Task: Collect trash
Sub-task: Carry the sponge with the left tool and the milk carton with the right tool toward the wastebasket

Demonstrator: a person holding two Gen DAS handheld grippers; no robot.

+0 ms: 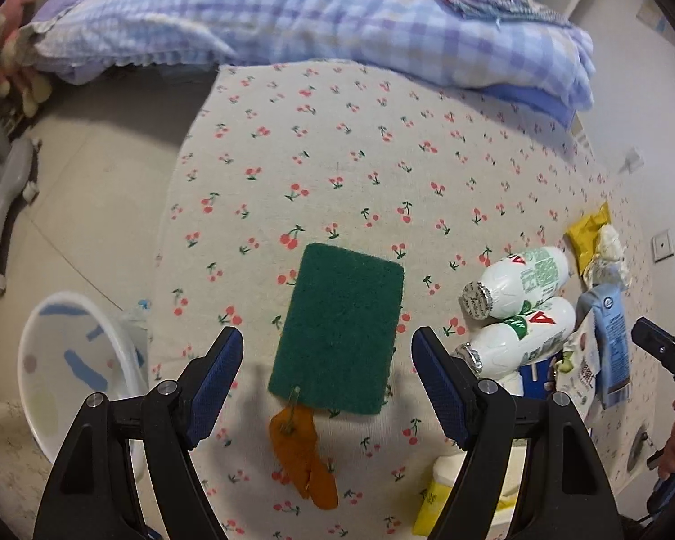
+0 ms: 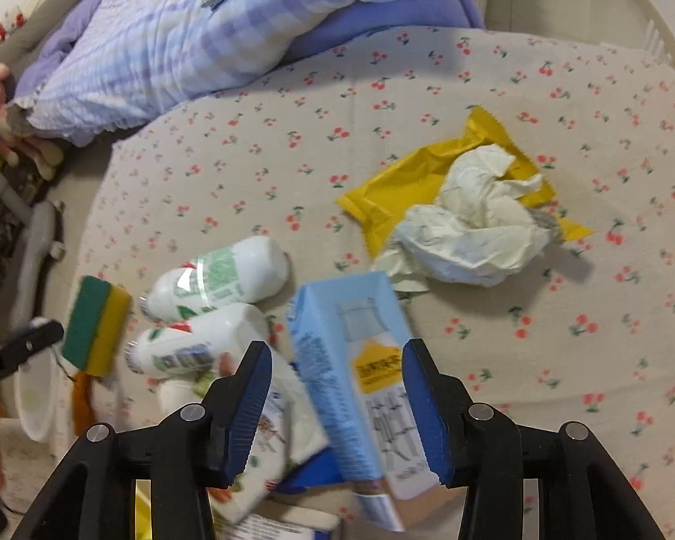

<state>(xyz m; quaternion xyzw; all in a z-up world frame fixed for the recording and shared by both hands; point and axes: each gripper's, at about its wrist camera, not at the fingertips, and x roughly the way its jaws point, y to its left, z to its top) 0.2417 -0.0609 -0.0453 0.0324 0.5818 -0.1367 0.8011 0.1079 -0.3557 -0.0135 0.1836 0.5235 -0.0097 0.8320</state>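
Right wrist view: right gripper [image 2: 337,409] spread wide, straddling a light blue carton [image 2: 351,360] on the cherry-print bed [image 2: 495,328], long axis running forward between the fingers. Just left, two white bottles [image 2: 211,310]; farther ahead, crumpled tissue [image 2: 472,220] on a yellow wrapper [image 2: 405,184]. Left wrist view: left gripper [image 1: 326,380] wide too, holding nothing, green sponge [image 1: 337,333] straight ahead, white bin [image 1: 67,373] at left. Right hand nearer the carton.

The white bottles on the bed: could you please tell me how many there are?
2. One white bottle lies nearer the yellow wrapper; the other white bottle lies beside it, nearer the grippers. More may hide under the cartons.
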